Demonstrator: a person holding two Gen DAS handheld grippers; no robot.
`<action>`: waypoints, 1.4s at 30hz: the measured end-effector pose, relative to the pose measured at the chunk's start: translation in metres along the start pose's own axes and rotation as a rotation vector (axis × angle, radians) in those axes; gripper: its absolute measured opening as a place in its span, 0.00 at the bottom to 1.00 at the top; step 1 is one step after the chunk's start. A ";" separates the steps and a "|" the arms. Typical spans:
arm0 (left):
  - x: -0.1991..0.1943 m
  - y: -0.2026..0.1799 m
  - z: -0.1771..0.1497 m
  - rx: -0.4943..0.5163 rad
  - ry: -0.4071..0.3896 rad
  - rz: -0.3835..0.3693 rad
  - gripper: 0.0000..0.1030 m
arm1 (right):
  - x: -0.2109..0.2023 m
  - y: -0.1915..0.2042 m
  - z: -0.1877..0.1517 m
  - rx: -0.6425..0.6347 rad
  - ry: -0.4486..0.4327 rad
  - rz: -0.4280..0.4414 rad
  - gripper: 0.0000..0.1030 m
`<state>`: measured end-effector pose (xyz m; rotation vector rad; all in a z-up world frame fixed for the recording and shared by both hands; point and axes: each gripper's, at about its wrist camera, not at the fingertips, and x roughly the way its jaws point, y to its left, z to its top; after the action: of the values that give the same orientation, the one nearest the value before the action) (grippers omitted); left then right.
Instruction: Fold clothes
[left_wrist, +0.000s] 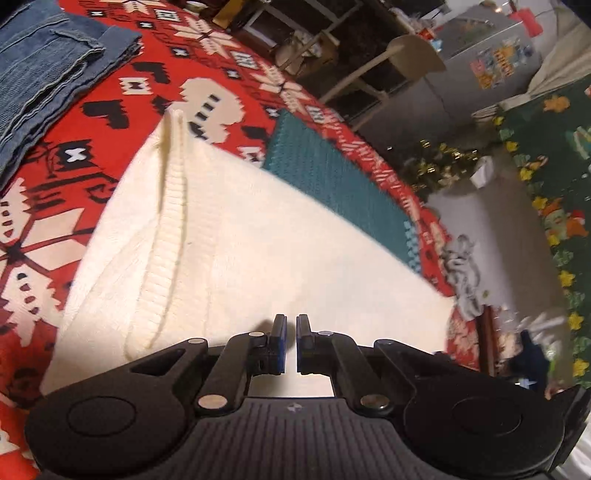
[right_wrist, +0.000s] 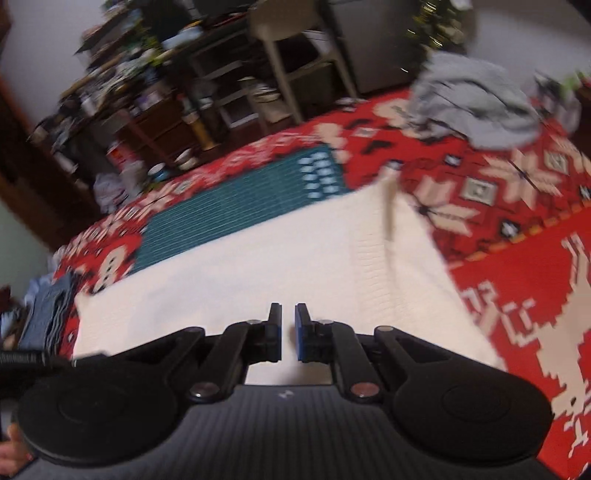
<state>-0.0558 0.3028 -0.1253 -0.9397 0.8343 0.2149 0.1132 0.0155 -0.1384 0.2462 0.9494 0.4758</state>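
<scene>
You are holding both claws low over the white sweater (left_wrist: 258, 236), which is lying flat on the red blanket (left_wrist: 122, 92) and is filling the space just ahead of each claw. The left claw (left_wrist: 291, 343) is standing with its jaws drawn near to each other, only a narrow slit between the blue pads, and no cloth is between them; the right claw (right_wrist: 287, 332) is standing the same way, almost closed and holding nothing. In both views the sweater (right_wrist: 258, 266) is beginning right under the fingertips and is stretching away from you, so its long axis is running forward, toward the teal cloth (left_wrist: 332, 177) that is lying beside its far edge. The ribbed band (left_wrist: 170, 236) is running along the left part of the sweater in the left view and along the right part in the right view, so the two claws are probably looking at it from opposite sides. Neither claw is clearly nearer; each is hovering over its own near edge. I am judging that the next fold is asking you to open the jaws wider first, then take the near edge and carry it forward. The jeans (left_wrist: 40, 74) at the blanket's far left corner and the grey pile (right_wrist: 476, 107) are lying well apart from the sweater.
</scene>
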 end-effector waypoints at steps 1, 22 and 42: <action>0.001 0.003 0.000 -0.012 0.006 -0.001 0.04 | 0.003 -0.007 -0.001 0.040 0.015 0.026 0.09; -0.013 0.006 -0.005 -0.032 0.002 0.009 0.04 | -0.006 -0.068 -0.023 0.266 0.004 0.078 0.02; -0.026 0.036 -0.017 -0.215 0.034 -0.018 0.04 | 0.002 -0.115 -0.050 0.657 0.044 0.248 0.06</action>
<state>-0.1003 0.3155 -0.1347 -1.1549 0.8451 0.2776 0.1047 -0.0837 -0.2143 0.9585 1.1041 0.3828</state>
